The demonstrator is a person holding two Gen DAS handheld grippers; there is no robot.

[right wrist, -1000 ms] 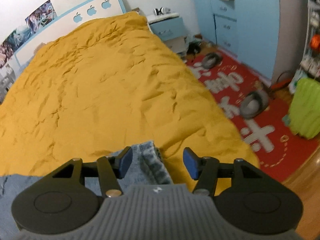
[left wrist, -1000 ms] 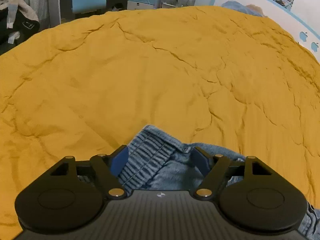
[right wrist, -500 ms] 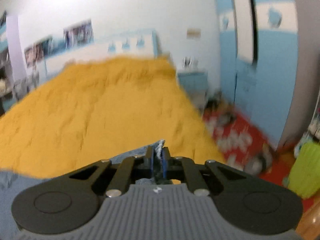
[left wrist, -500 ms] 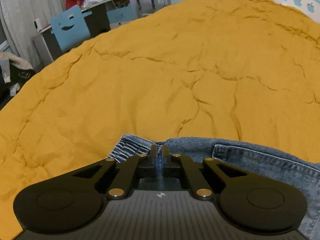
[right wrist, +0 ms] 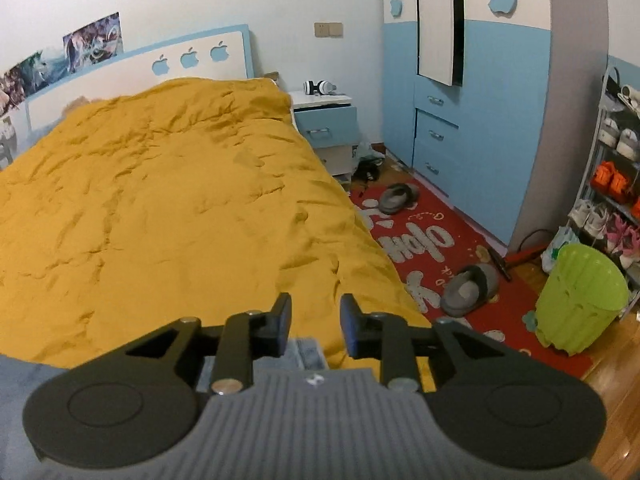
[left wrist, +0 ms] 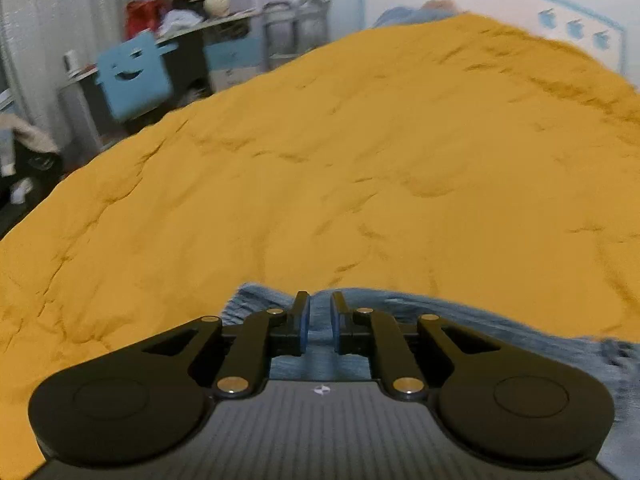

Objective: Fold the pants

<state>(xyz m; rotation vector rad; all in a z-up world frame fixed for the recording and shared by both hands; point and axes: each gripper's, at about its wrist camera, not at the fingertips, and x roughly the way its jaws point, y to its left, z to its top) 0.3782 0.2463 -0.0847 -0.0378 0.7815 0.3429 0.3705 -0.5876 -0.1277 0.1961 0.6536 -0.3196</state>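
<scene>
**Both Tools Parted Over Denim at the Near Edge of the Bed**

The pants [left wrist: 460, 328], blue denim, lie on the yellow duvet [left wrist: 320, 168] at its near edge, directly under both tools. In the left wrist view the cloth runs from a ribbed end left of the fingers across to the right border, where it blurs. In the right wrist view only a small patch of denim [right wrist: 306, 354] shows between and below the fingers.

The left tool [left wrist: 319, 322] has its jaws slightly apart, with denim visible through the gap; no cloth appears clamped. The right tool [right wrist: 314, 322] stands wider apart and holds nothing.

Judgement: the step in hand is taking or retaking a grip on one edge of the garment. To do it well, each tool should descend until a full thickness of denim sits between the pads, then close together with the other tool, so that the edge lifts level. Pinching the duvet along with the denim is the chief risk, since the cover is soft and creased.

Surroundings: beyond the duvet's right side lie a red rug [right wrist: 432, 240], grey slippers [right wrist: 470, 288] and a green bin [right wrist: 576, 300]. A blue chair back [left wrist: 134, 74] stands beyond its left side. Nothing rests on the duvet ahead of the pants to obstruct the fold.
</scene>
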